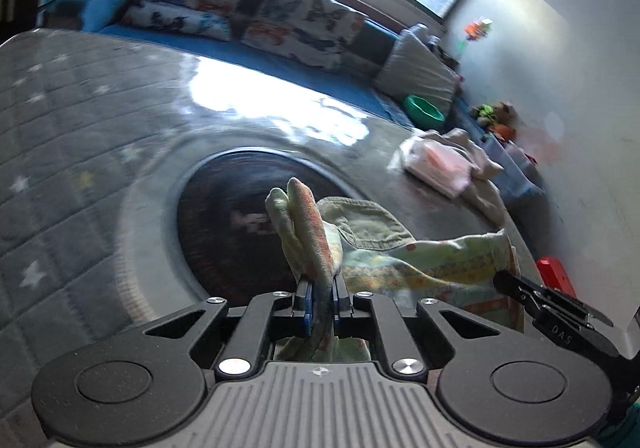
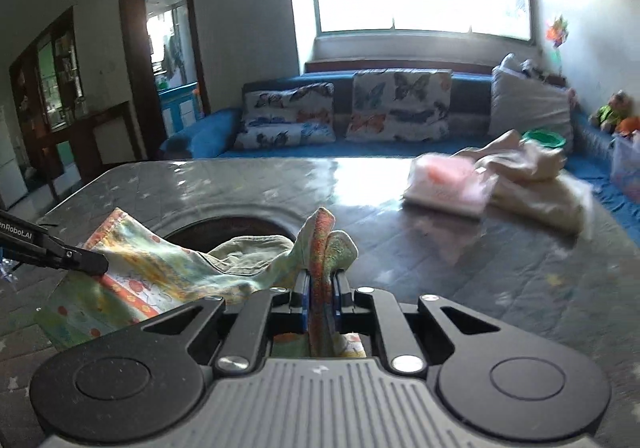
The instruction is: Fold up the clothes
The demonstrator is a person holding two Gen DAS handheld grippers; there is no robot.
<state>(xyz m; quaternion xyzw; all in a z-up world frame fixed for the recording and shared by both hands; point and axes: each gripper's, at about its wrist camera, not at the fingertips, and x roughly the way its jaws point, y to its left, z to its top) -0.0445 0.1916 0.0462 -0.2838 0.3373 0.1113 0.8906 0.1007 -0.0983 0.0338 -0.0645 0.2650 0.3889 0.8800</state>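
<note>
A small printed garment [image 1: 420,260] in pale green, yellow and orange hangs stretched between my two grippers above a grey table [image 1: 100,135]. My left gripper [image 1: 320,300] is shut on one bunched corner of it. My right gripper [image 2: 323,296] is shut on the other corner. The garment also shows in the right wrist view [image 2: 168,268]. The right gripper's tip appears at the right of the left wrist view [image 1: 508,282]. The left gripper's tip appears at the left of the right wrist view [image 2: 96,262].
A folded pink and white pile [image 2: 448,183] and a crumpled cream cloth [image 2: 536,183] lie at the table's far right. A dark round inset [image 1: 240,215] marks the table's middle. A blue sofa with butterfly cushions [image 2: 400,107] stands behind, a green bowl [image 2: 544,137] on it.
</note>
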